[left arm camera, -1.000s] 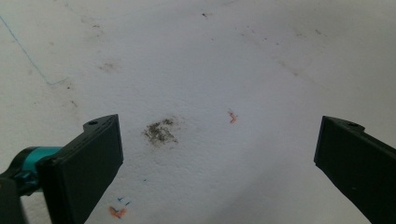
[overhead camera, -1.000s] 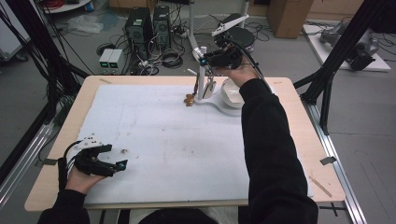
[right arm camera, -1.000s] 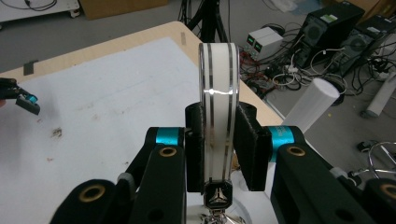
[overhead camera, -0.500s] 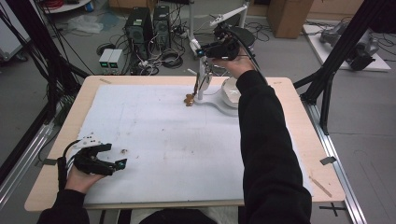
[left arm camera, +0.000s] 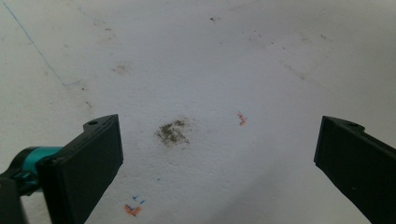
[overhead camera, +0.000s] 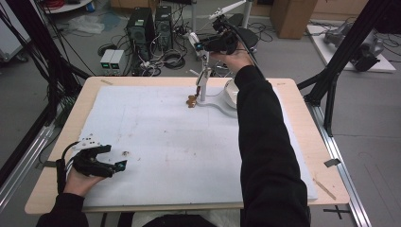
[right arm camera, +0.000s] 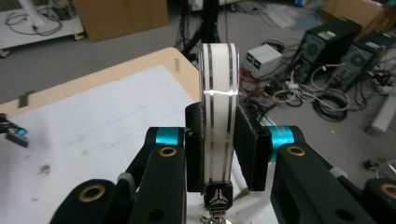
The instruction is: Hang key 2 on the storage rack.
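Observation:
A white stand with a curved base and a thin upright post sits at the table's far edge. My right gripper is above that post, beyond the far edge. In the right gripper view it is shut on a white band with silver stripes, which stands upright between the pads. A small brown thing lies by the stand's base. My left gripper rests at the near left of the white mat, jaws wide apart, nothing between them.
A dark smudge and small orange marks are on the mat below the left gripper. Computer towers and cables lie on the floor behind the table. Black frame struts stand at the right.
The right hand has moved up and away toward the table's far edge, still gripping the white band. The left hand has stayed put.

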Tool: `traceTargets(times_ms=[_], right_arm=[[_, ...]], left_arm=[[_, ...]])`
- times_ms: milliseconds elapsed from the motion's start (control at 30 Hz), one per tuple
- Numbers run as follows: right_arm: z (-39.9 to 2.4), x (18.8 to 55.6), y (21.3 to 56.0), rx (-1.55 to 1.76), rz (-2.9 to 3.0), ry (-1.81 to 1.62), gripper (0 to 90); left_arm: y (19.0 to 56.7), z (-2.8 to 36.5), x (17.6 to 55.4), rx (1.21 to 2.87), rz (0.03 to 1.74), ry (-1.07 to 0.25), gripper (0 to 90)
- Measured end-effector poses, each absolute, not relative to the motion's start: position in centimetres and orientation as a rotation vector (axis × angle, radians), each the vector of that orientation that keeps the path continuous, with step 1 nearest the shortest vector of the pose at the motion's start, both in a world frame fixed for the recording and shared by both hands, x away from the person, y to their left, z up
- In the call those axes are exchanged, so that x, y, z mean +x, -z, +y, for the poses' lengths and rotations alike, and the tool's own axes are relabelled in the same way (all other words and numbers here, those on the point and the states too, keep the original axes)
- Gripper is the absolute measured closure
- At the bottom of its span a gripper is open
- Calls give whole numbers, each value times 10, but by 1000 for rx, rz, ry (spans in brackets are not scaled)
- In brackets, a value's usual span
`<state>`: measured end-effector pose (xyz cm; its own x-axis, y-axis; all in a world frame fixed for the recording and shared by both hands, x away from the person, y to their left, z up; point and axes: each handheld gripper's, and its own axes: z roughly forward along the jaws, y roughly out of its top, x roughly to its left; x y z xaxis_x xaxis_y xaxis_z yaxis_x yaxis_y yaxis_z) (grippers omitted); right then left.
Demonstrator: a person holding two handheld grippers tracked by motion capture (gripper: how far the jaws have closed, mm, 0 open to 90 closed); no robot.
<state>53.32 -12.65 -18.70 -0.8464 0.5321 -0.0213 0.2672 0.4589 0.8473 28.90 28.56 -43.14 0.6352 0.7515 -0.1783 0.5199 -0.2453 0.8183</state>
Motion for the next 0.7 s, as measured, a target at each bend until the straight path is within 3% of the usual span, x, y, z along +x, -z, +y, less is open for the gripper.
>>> traceTargets(times_ms=[700], right_arm=[[-135, 546, 217, 784, 2383, -1319, 747]], left_arm=[[433, 285, 291, 1935, 1002, -310, 17]])
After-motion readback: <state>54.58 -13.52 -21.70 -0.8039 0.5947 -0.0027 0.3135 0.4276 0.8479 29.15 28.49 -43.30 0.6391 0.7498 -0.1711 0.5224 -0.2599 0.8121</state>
